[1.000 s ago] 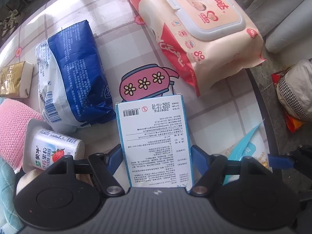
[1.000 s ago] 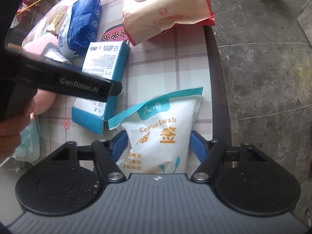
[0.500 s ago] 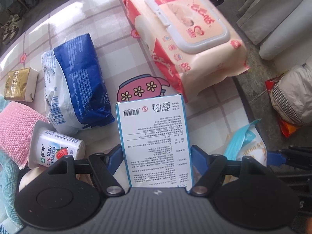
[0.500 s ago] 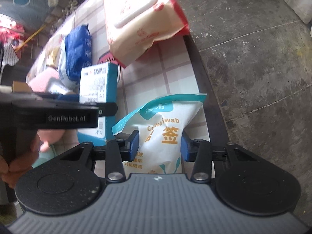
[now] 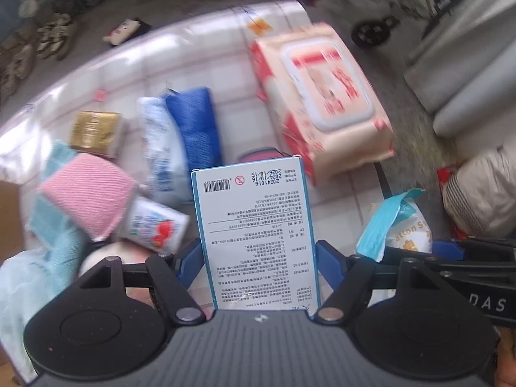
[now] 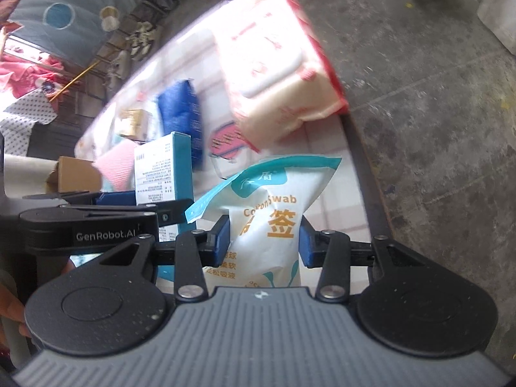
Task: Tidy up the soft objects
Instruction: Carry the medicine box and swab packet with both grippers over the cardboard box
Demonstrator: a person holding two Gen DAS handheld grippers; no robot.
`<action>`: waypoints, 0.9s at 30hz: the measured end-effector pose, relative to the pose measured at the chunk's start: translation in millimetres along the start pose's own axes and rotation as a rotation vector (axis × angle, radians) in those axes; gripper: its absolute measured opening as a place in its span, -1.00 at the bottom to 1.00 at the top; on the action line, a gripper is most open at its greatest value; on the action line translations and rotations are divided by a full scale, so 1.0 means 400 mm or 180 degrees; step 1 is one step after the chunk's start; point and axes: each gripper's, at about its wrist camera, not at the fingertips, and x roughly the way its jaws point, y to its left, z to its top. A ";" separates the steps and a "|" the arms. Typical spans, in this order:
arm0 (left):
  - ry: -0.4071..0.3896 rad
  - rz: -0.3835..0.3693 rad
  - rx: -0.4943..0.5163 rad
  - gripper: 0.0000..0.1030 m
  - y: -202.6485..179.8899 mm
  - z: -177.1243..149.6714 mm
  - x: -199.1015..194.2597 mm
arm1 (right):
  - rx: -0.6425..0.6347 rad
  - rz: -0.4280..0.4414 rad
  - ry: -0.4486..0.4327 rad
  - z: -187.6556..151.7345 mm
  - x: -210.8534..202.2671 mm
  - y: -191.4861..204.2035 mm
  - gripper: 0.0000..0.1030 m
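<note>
Right wrist view, item 1: cotton swab bag [image 6: 274, 213], white w/ teal top, soft film pouch. Pinched at its waist by right gripper [image 6: 264, 242]; jaws have just been closing on it, film visibly necked in betw. the blue pads [image 6: 222, 238]. Bag hangs clear of the checked table [image 6: 329, 200], near its dark edge. Handling, by my guess: v. light, contents shift, slick plastic – mid-body squeeze as now looks right; the loose teal flap up top would tear or slip, so avoid.

Item 2: blue-edged carton [image 5: 254, 238], printed back panel facing cam, held upright & off the table by left gripper [image 5: 258, 258], clamped across its long sides. Stiff card, prob. light; walls may dent if pressed harder. Sits just left of the swab bag, both grippers side by side.

Below/beyond on table: wet-wipes pack [image 5: 319, 96], big, squashy, overhangs the rim – likely heaviest, needs a wide hold; blue-white tissue pack [image 5: 180, 142]; gold packet [image 5: 93, 129]; pink cloth [image 5: 87, 196] on pale-blue towel [image 5: 58, 245]; strawberry yoghurt pot [image 5: 154, 225] on its side. All blurred, detail unsure

Off table: grey floor [image 6: 435, 113], cardboard box [image 6: 74, 174] at left
</note>
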 end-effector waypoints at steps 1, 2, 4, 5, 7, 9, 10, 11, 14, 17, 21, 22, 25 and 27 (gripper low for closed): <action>-0.0037 0.0018 -0.0049 0.45 0.009 0.010 -0.017 | -0.0032 0.0030 -0.0011 0.007 -0.003 0.017 -0.21; -0.0073 0.0036 -0.0102 0.45 0.024 0.017 -0.034 | -0.0066 0.0056 -0.0025 0.014 -0.007 0.036 -0.21; -0.0145 0.0056 -0.0211 0.45 0.062 0.021 -0.062 | -0.0140 0.0095 -0.0047 0.028 -0.008 0.078 -0.21; -0.0179 0.0069 -0.0259 0.45 0.086 0.021 -0.076 | -0.0178 0.0120 -0.0062 0.036 -0.009 0.099 -0.21; -0.0223 0.0118 -0.0338 0.45 0.129 0.028 -0.103 | -0.0240 0.0164 -0.0083 0.047 -0.007 0.147 -0.21; -0.0276 0.0166 -0.0412 0.45 0.184 0.028 -0.138 | -0.0289 0.0220 -0.0104 0.057 -0.005 0.204 -0.21; -0.0305 0.0190 -0.0454 0.45 0.215 0.026 -0.158 | -0.0310 0.0256 -0.0113 0.062 -0.005 0.236 -0.21; -0.0337 0.0205 -0.0501 0.46 0.251 0.025 -0.180 | -0.0341 0.0294 -0.0125 0.066 -0.003 0.271 -0.21; -0.0410 0.0274 -0.0635 0.45 0.375 0.013 -0.256 | -0.0427 0.0411 -0.0155 0.071 0.007 0.397 -0.21; -0.0522 0.0364 -0.0730 0.46 0.513 -0.007 -0.340 | -0.0500 0.0598 -0.0161 0.069 0.033 0.543 -0.21; -0.0601 0.0548 -0.0862 0.46 0.726 -0.042 -0.433 | -0.0620 0.0852 -0.0168 0.058 0.080 0.765 -0.21; -0.0628 0.0589 -0.0871 0.46 0.771 -0.054 -0.446 | -0.0630 0.0925 -0.0161 0.054 0.095 0.820 -0.21; -0.0646 0.0702 -0.0872 0.46 0.910 -0.089 -0.454 | -0.0620 0.1066 -0.0120 0.039 0.160 0.973 -0.21; -0.0657 0.0718 -0.0851 0.46 0.986 -0.112 -0.431 | -0.0603 0.1096 -0.0091 0.024 0.213 1.064 -0.21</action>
